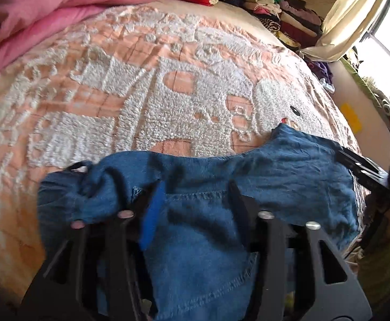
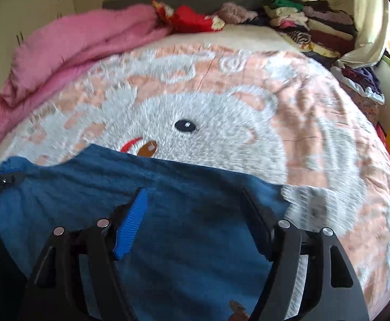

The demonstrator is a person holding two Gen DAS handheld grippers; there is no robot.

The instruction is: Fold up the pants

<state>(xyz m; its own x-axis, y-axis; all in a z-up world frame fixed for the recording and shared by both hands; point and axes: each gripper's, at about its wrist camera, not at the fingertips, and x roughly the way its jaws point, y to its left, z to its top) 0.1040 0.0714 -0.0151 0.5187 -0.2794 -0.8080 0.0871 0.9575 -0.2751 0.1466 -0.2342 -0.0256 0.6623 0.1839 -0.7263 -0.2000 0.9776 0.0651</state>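
The pants (image 1: pixel 195 182) lie rumpled on the bed (image 1: pixel 114 93) at 6 o'clock, folding seemingly barely begun, with left claw (image 1: pixel 195 200) and right claw (image 2: pixel 195 208) both spread wide over the denim, gripping nothing.

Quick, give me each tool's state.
Left tool: open, jaws spread over the jeans, gripping nothing.
Right tool: open, jaws apart above the jeans, holding nothing.
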